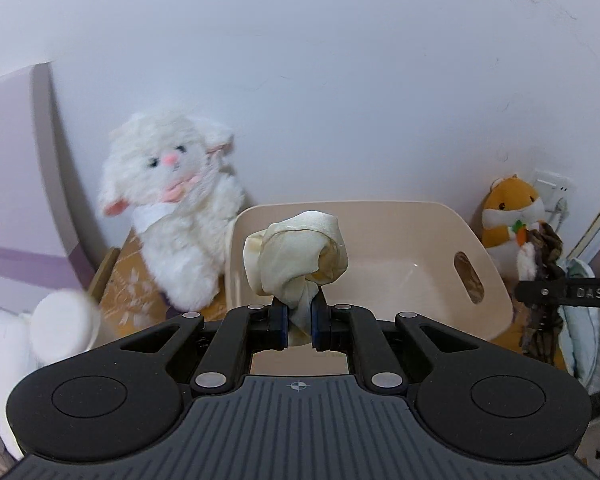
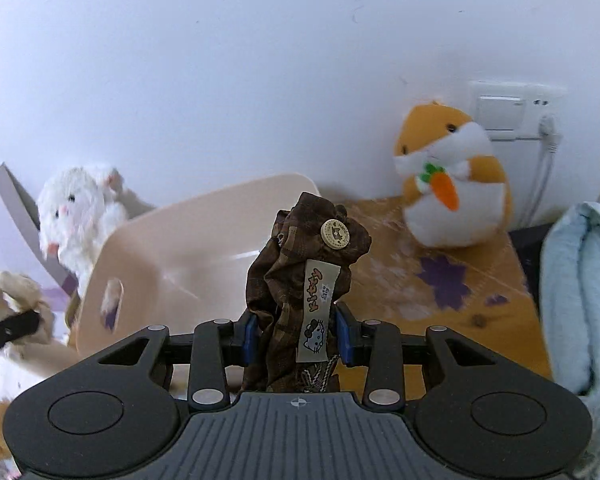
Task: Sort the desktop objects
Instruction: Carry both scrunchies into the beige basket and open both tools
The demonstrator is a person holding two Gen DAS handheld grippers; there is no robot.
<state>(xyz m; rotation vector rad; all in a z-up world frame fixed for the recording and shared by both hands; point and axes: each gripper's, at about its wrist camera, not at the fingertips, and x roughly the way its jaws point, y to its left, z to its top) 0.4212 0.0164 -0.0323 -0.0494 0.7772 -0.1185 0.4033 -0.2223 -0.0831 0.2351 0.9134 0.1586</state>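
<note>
My left gripper [image 1: 300, 322] is shut on a cream fabric scrunchie [image 1: 296, 256], which bunches up above the jaws in front of the beige plastic bin [image 1: 420, 216]. My right gripper [image 2: 298, 338] is shut on a brown plaid scrunchie [image 2: 306, 256] with a wooden button and a cartoon cat label. That brown scrunchie [image 1: 542, 280] and the right gripper's finger [image 1: 568, 293] also show at the right edge of the left wrist view. The bin [image 2: 172, 240] lies left of the brown scrunchie in the right wrist view, and the cream scrunchie [image 2: 12, 296] shows at the far left there.
A white plush lamb [image 1: 176, 204] leans on the wall left of the bin. An orange hamster plush with a carrot [image 2: 452, 180] stands at the right near a wall socket [image 2: 508, 108]. A light blue cloth [image 2: 580, 300] lies at the right edge. A lilac box [image 1: 16, 184] stands far left.
</note>
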